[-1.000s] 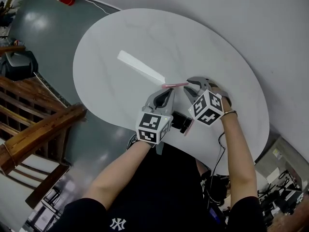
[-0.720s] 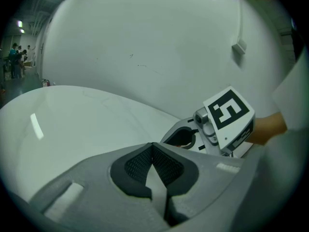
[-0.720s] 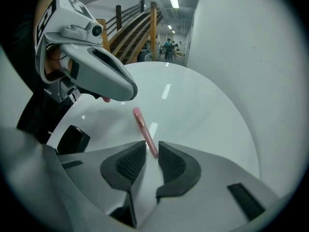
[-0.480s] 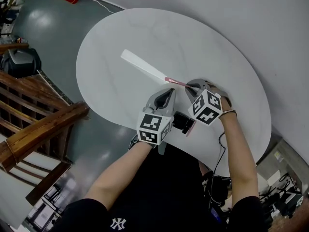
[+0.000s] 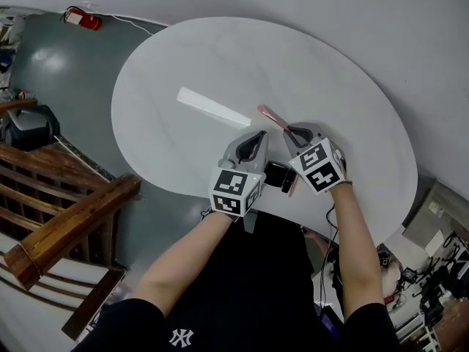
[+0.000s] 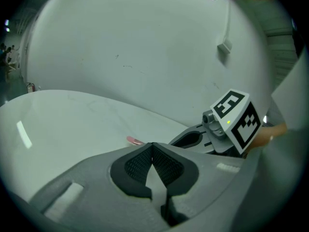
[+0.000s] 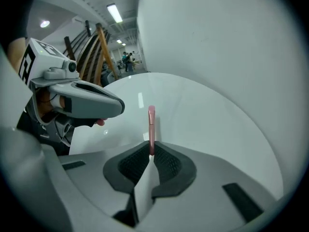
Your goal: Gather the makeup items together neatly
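Now the right gripper (image 7: pixel 151 154) had just clamped shut on the pink makeup stick (image 7: pixel 151 124); the left gripper (image 6: pixel 152 149) was closed, empty. Best was to keep the stick level and lay it beside the black compact (image 5: pixel 276 174).

The desk (image 5: pixel 183 64) is white, smooth and glossy, with faint grey veins like marble and a bright strip of reflected light. The pink stick (image 7: pixel 151 122) in the right tool (image 7: pixel 151 152) is smooth with a soft satin sheen; whether plastic or metal cannot be told. That tool and the left tool (image 6: pixel 152 145) have matt grey plastic shells, and their black pads (image 6: pixel 137 166) carry a fine cross-hatched, rubbery-looking grain. The marker cubes (image 5: pixel 236 191) are matt, black on white. The floor (image 5: pixel 51 57) at far left is grey and shiny. The railing (image 5: pixel 66 226) at near left is brown varnished wood. The person's black shirt (image 5: pixel 242 284) is matt cloth.
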A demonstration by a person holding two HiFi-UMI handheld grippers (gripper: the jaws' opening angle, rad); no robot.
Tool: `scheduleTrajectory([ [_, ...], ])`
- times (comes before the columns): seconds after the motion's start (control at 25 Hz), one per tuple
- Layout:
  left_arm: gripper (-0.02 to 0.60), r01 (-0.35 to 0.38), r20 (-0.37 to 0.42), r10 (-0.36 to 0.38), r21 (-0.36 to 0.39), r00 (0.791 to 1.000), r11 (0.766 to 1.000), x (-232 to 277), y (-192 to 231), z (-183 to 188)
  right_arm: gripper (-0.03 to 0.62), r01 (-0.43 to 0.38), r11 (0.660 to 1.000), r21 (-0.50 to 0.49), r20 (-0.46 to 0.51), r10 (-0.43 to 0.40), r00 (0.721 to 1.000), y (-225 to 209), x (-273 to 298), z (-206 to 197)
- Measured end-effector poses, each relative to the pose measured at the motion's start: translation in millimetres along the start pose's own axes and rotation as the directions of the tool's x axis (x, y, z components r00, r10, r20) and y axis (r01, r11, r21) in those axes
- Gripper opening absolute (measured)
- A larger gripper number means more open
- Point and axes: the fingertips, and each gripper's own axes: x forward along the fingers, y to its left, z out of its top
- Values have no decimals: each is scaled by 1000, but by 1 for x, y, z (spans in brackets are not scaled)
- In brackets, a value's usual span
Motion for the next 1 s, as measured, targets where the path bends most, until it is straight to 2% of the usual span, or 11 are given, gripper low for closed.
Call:
scheduleTrajectory([
  [0.2, 8, 97, -20, -96, 56, 995, 994, -2, -23, -4, 40, 97, 976, 195, 51, -109, 993, 9, -27, -18],
  [0.36, 9, 169, -39, -166, 100, 985, 980, -9, -46, -10, 40, 172, 924, 342, 68, -207, 976, 17, -55, -43],
  [0.56, 8, 245, -64, -238, 148, 969, 958, -19, -75, -21, 41, 225, 817, 531, 66, -305, 950, 35, -80, -85],
  [0.72, 8, 292, -86, -281, 181, 956, 939, -28, -94, -31, 41, 236, 710, 664, 45, -353, 934, 54, -90, -120],
  [0.88, 8, 320, -108, -304, 205, 947, 925, -36, -106, -41, 41, 233, 611, 756, 19, -376, 926, 72, -88, -147],
  [1.0, 8, 333, -121, -313, 220, 942, 917, -39, -114, -49, 41, 217, 557, 802, 12, -378, 926, 83, -83, -161],
])
